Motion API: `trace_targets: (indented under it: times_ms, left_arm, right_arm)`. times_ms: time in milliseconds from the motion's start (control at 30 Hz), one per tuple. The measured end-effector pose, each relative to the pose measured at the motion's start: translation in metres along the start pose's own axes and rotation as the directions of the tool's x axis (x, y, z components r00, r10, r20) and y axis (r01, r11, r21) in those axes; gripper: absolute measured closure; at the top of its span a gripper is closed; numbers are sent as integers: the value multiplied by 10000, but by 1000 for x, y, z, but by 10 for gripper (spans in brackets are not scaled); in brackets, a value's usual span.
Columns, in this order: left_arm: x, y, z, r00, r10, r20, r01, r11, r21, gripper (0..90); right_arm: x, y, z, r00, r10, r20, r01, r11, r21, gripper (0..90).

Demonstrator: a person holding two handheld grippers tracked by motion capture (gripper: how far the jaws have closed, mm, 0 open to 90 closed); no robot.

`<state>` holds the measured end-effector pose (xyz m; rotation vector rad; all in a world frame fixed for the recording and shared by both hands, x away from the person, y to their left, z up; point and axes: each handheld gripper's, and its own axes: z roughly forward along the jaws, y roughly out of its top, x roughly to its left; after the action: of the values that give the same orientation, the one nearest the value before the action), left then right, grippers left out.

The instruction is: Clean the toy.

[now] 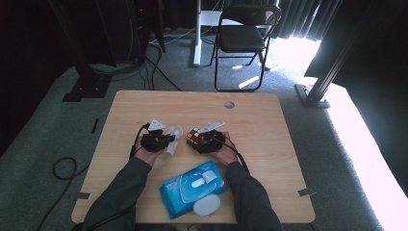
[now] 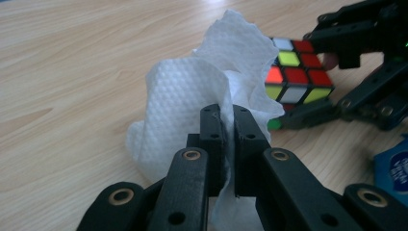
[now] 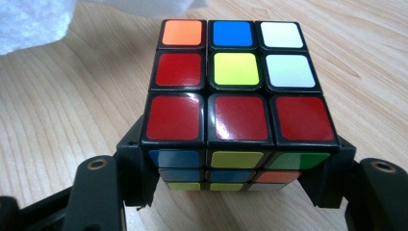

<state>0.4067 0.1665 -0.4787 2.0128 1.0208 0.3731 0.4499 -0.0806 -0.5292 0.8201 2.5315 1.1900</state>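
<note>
1. Clearly, in the left gripper view the left gripper [image 2: 230, 120] has its two black jaws pressed together on a crumpled white paper wipe with a dotted texture [image 2: 183, 96]. The wipe rises above the jaws into the centre and upper centre of the frame.
2. In the high view this left gripper [image 1: 166, 140] is a little left of the centre of the frame, and the wipe [image 1: 173, 139] shows white at its tip.
3. The right gripper [image 3: 235, 168] holds a scrambled six-colour puzzle cube with black edges [image 3: 235, 96] between its jaws — one jaw is against each lower side of the cube, in the lower half of the right gripper view.
4. The top face of the cube shows three red squares in the near row, then red, yellow and white, then orange, blue and white.
5. In the high view the cube [image 1: 194, 136] is near the centre of the frame, just right of the wipe, over the light wooden table [image 1: 269, 144].
6. In the left gripper view the cube [image 2: 293, 77] is at the upper right, just behind the wipe — whether they touch I cannot tell.
7. A blue soft pack of wet wipes with a white lid [image 1: 192, 188] lies on the table at the lower centre of the high view, between the two forearms.
</note>
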Motion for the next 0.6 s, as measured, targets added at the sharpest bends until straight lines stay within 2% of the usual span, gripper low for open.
trace_targets:
  times_ms: [133,267,600]
  left_arm:
    - [-2,6,2,9995,19,305,-8,9994,-335,855]
    - [-3,11,6,9991,38,424,-19,9991,-426,855]
    - [-16,21,27,9975,482,508,-475,9988,-137,854]
  right_arm:
    - [3,3,-1,9999,-97,-37,97,10000,-17,340]
    - [5,4,-1,9998,-178,-42,178,9998,-30,340]
    - [11,6,1,9989,-442,-125,441,9990,-63,340]
